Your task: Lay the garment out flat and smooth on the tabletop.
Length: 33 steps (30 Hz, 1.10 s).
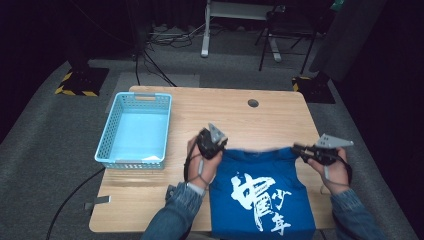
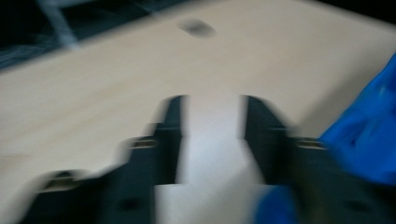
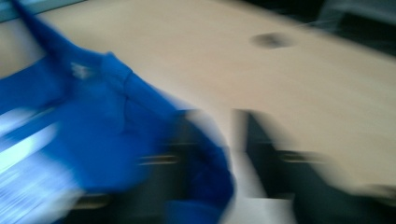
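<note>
High view: blue T-shirt (image 1: 260, 192) with white print lies on the near half of the wooden table (image 1: 280, 115), hem hanging off the near edge. Left gripper (image 1: 216, 145) sits at the shirt's left shoulder, right gripper (image 1: 298, 149) at the right shoulder; contact unclear from here. Light blue basket (image 1: 134, 162) stands on the table's left side, well apart from the shirt.

Left gripper view, blurred: jaws partly open, bare table between them, blue cloth at the right edge beside the right jaw.

Right gripper view, blurred: jaws partly open, cloth draped over the left jaw, gap looks empty.
</note>
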Each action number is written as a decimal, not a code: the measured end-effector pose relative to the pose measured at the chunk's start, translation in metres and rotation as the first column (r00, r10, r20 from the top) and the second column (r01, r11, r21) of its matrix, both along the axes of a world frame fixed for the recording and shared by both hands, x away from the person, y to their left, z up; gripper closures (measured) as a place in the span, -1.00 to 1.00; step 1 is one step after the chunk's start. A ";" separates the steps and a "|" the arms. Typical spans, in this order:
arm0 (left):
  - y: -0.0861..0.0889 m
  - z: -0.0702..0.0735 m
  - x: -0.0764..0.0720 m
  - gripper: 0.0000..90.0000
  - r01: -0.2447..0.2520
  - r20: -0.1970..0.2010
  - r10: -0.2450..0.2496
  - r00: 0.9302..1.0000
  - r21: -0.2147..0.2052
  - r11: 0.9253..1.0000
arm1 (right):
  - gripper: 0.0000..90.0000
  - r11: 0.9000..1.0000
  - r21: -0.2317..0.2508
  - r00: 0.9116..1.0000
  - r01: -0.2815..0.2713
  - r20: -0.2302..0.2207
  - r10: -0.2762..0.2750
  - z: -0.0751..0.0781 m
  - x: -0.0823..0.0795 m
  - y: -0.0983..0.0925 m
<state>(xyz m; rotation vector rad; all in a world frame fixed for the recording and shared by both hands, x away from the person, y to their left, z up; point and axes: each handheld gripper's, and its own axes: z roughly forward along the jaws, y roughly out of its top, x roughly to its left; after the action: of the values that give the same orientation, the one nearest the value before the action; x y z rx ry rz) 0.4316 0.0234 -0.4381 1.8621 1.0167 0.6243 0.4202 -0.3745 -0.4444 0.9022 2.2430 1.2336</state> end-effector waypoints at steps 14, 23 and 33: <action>0.001 -0.029 -0.040 -0.18 0.081 -0.092 -0.074 0.993 0.072 0.994 | -0.23 1.000 0.018 1.000 0.007 -0.023 -0.007 -0.029 -0.021 0.007; -0.036 -0.048 -0.056 0.10 0.239 -0.180 -0.215 0.960 0.120 0.964 | 0.04 0.994 -0.070 0.989 -0.085 -0.130 0.076 -0.048 -0.028 0.035; -0.044 -0.063 -0.048 0.92 0.320 -0.223 -0.291 0.930 0.108 0.941 | 0.93 0.992 -0.114 0.987 -0.049 -0.155 0.031 -0.054 -0.024 0.038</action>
<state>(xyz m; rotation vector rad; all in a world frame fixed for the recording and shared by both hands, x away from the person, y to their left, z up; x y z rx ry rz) 0.3834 -0.0202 -0.5007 2.1918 0.7986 0.3302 0.3963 -0.3364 -0.4986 0.9390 2.4374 1.0681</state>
